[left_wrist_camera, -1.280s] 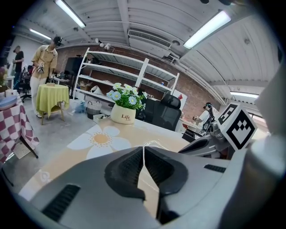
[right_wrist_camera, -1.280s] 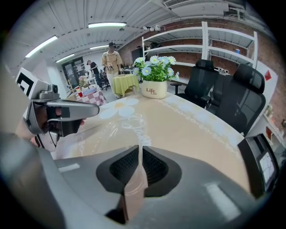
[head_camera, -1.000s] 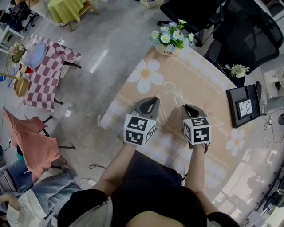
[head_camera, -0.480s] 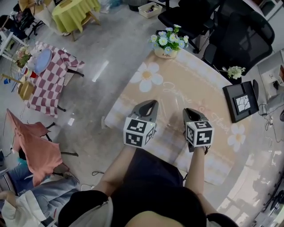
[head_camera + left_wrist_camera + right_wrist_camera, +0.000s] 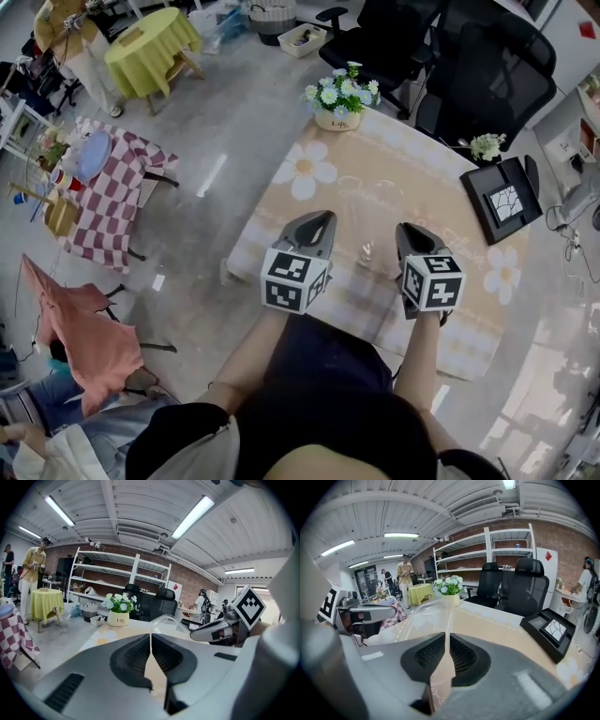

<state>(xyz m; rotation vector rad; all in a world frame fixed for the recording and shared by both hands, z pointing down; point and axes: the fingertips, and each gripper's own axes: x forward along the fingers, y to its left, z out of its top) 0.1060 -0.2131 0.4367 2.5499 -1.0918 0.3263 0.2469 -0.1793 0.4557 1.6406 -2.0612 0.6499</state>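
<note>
A clear, thin plastic sheet (image 5: 425, 615) is stretched between both tongs, above the near part of the table (image 5: 412, 178). It is see-through and glossy, and it bows up in a soft arc, so the beige cloth shows through it. The left tongs (image 5: 151, 637) are clenched on one edge of the sheet, and the right tongs (image 5: 446, 637) are clenched on the opposite edge. The two tongs are level with each other, side by side. The left pair sits closer to the table's left edge, the right pair about midway along the near edge.

Beyond the tongs the tabletop lies bare up to the flower pot (image 5: 337, 98) at the far left corner. A black tablet (image 5: 502, 199) rests at the right edge, well apart from the sheet. Office chairs (image 5: 487, 75) stand behind the far edge.
</note>
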